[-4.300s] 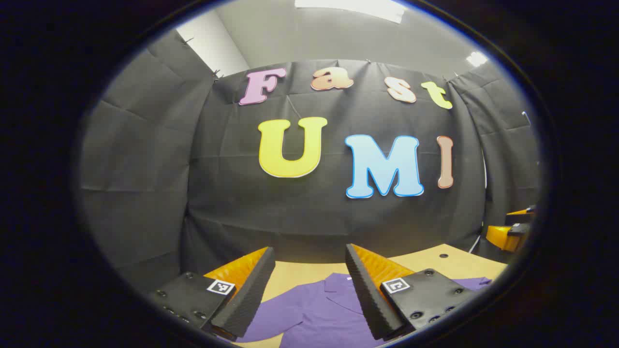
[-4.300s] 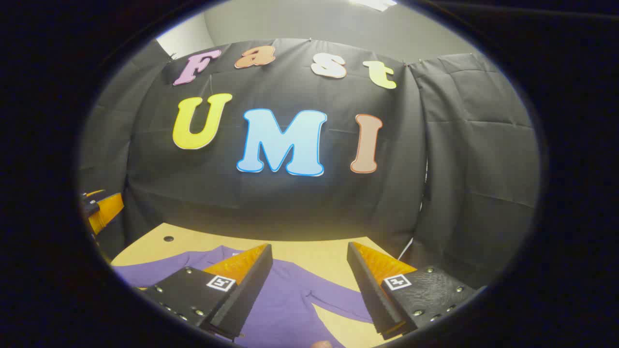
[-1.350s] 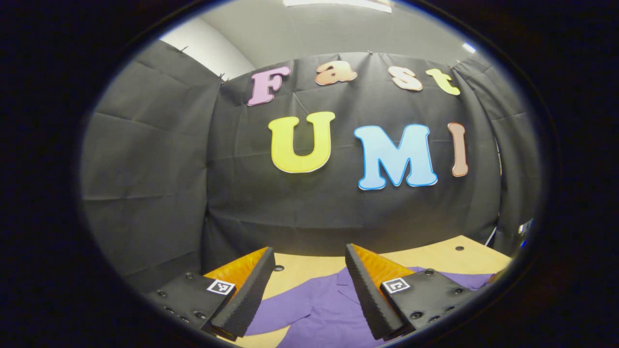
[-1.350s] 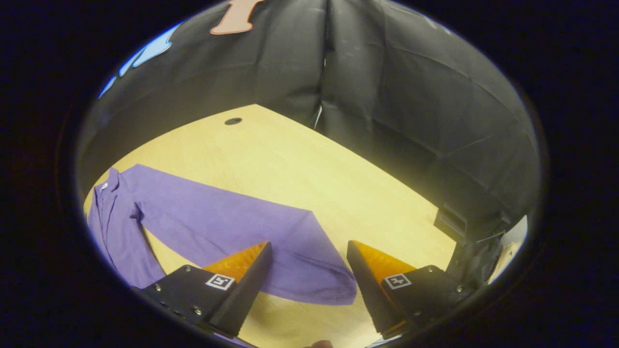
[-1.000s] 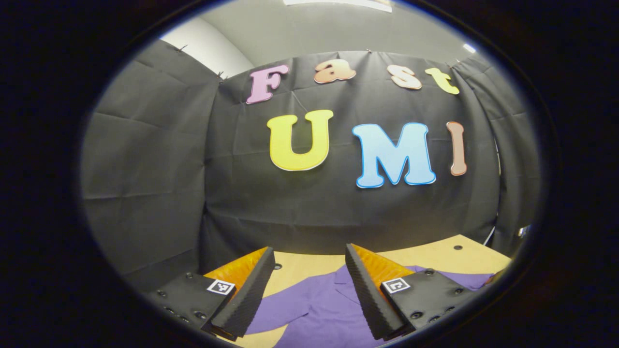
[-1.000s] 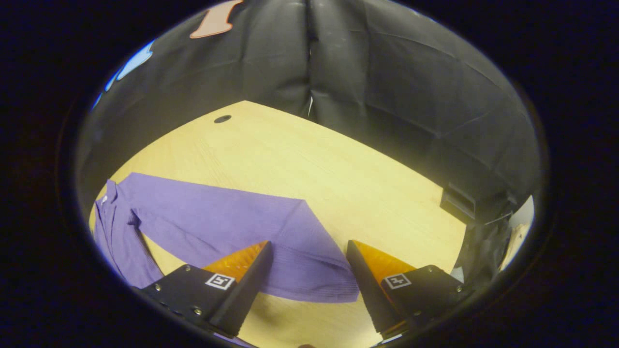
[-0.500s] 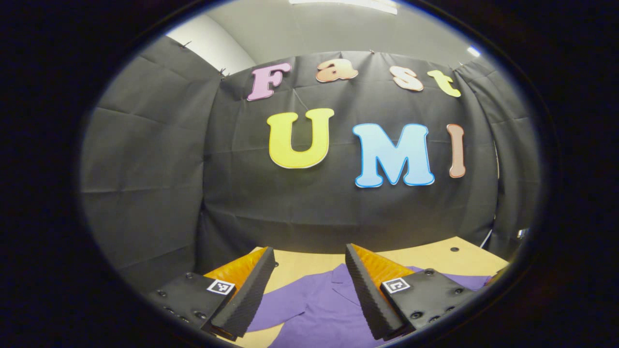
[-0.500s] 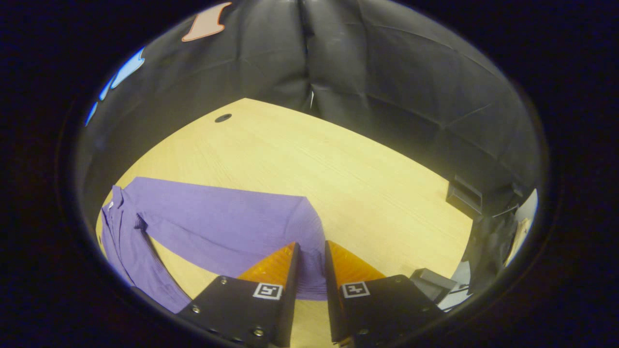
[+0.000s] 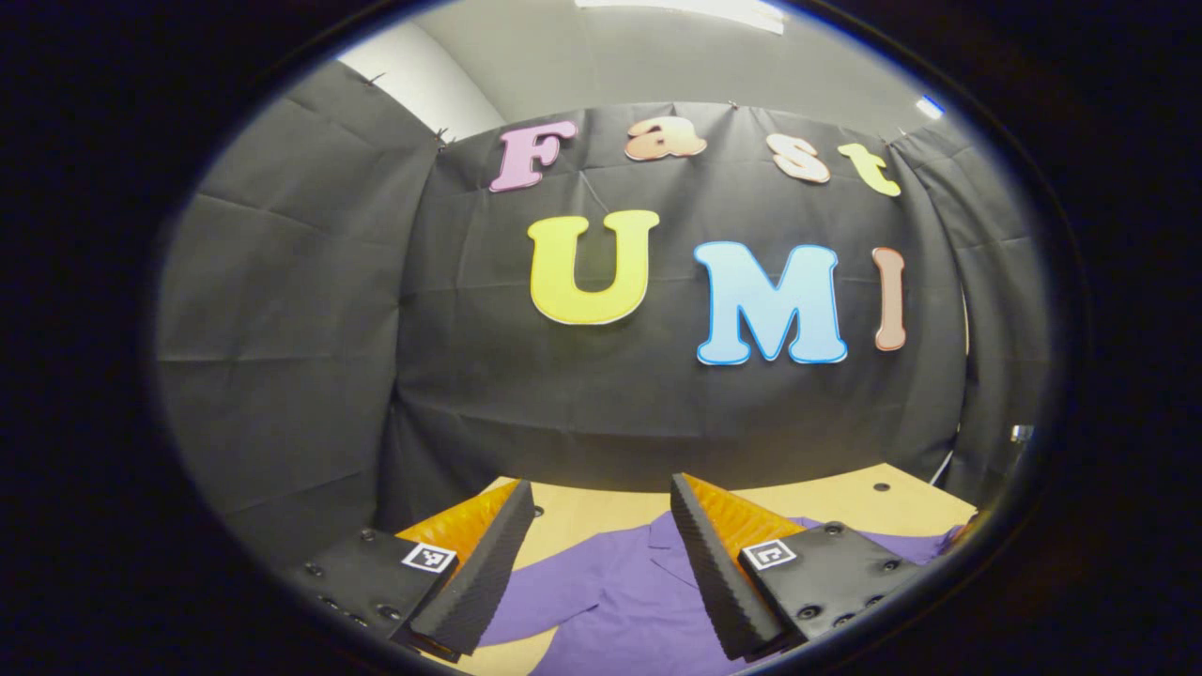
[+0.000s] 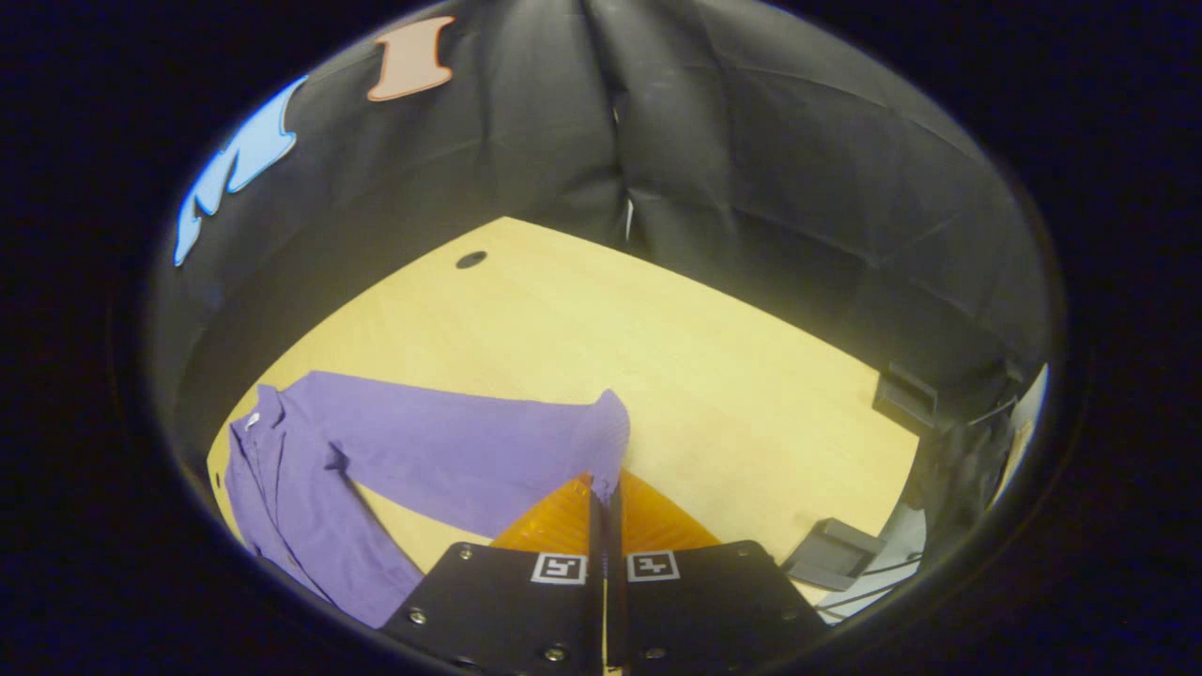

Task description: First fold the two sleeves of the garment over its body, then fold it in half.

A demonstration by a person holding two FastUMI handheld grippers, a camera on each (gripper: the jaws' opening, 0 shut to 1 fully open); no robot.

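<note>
— Black cloth walls [image 10: 798, 169] close in a pale wooden table [image 10: 657, 338], right?

— Yes, and a purple shirt [image 10: 310, 488] lies on that table. In the right gripper view its body sits at the left, and one sleeve [image 10: 470, 451] runs from there toward the camera.

— What is the right gripper [image 10: 604, 493] doing?

— Its two fingers are pressed together with the sleeve's cuff end pinched between them. The cloth rises in a small peak just above the fingertips, lifted off the wood.

— And the left gripper [image 9: 601, 507]?

— Its fingers stand wide apart with nothing between them. It hangs above the table [image 9: 845, 502], facing the back wall [image 9: 470, 376]. Below and between the fingers you can see the shirt [image 9: 620, 601] with its collar, and its other sleeve [image 9: 554, 596] spread out flat to the left.

— Is anything else on the table?

— A small dark hole [image 10: 470, 259] in the wood near the far edge. Off the right edge, lower down, there is a dark box-like object [image 10: 831, 554]; I cannot tell what it is.
</note>
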